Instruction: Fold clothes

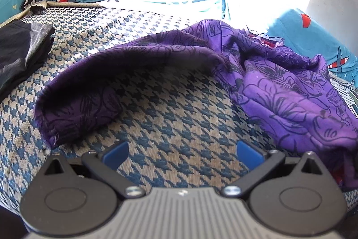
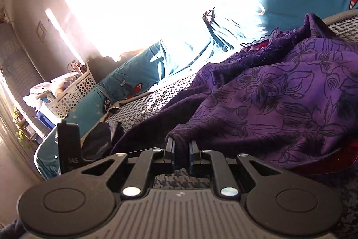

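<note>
Pinching bunched edge of purple dress (image 2: 279,91), right gripper (image 2: 181,149) nearly closed; left gripper (image 1: 181,150) wide open, empty. Cloth seems thin, limp, light; hem corner (image 1: 54,138) looks graspable.

free: houndstooth cover (image 1: 179,109) ahead (bare) | blocked right: purple garment (image 1: 290,91) | left: dark clothes (image 1: 20,53), possibly folded

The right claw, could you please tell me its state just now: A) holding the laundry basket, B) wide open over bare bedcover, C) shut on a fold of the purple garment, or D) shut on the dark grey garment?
C: the right claw pinches a fold of the purple garment between its nearly closed fingers.
</note>
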Action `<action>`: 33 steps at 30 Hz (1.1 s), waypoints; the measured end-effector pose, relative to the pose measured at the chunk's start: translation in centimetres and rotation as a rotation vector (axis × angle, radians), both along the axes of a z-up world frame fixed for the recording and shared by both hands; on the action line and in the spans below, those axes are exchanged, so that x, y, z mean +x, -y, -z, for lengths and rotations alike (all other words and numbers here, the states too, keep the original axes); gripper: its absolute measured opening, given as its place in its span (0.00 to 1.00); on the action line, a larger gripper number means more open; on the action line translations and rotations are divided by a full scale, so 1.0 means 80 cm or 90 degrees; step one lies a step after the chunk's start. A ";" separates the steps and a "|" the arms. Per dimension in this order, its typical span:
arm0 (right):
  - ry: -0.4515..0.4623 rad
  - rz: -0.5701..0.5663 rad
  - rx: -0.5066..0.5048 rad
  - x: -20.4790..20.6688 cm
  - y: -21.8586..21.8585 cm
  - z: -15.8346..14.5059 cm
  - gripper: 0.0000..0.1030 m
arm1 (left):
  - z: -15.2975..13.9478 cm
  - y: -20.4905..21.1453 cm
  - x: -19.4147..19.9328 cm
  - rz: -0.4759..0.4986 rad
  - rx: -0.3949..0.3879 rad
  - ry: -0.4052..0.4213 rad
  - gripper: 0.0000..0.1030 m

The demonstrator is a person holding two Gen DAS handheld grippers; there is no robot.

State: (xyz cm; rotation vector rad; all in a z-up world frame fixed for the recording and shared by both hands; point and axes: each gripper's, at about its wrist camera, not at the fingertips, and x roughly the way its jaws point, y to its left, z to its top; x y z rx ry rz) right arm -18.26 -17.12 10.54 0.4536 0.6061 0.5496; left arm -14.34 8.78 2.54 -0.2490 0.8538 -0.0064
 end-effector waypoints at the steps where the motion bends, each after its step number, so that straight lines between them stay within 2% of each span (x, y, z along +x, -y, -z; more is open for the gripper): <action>1: -0.003 -0.008 0.018 0.000 0.003 -0.004 0.12 | 0.000 -0.001 0.000 -0.002 -0.001 0.000 1.00; 4: -0.023 -0.030 0.079 0.001 0.013 -0.009 0.12 | 0.001 -0.002 0.001 -0.003 -0.006 -0.003 1.00; 7: -0.044 -0.028 0.112 0.001 0.018 -0.006 0.12 | 0.001 -0.001 0.001 0.000 -0.006 -0.005 1.00; 13: -0.023 0.036 -0.038 -0.009 0.001 0.000 0.17 | 0.001 0.003 0.000 0.006 -0.006 -0.005 1.00; 15: -0.023 0.045 -0.041 -0.011 0.004 0.004 0.18 | 0.001 0.005 0.000 0.009 -0.003 -0.003 1.00; 19: -0.005 0.097 -0.098 -0.013 0.008 0.002 0.21 | 0.000 0.009 -0.001 0.018 -0.010 -0.003 1.00; 22: 0.009 0.136 -0.140 -0.015 0.011 0.000 0.22 | 0.001 0.020 -0.003 0.049 -0.023 -0.006 1.00; 24: 0.007 0.157 -0.160 -0.014 0.013 0.001 0.22 | 0.000 0.032 -0.005 0.071 -0.011 -0.004 1.00; 28: 0.006 0.141 -0.167 -0.021 0.016 -0.002 0.22 | 0.002 0.045 -0.002 0.091 -0.013 -0.009 1.00; 33: 0.022 0.112 -0.235 -0.049 0.007 -0.002 0.22 | 0.002 0.059 0.011 0.119 -0.022 -0.010 1.00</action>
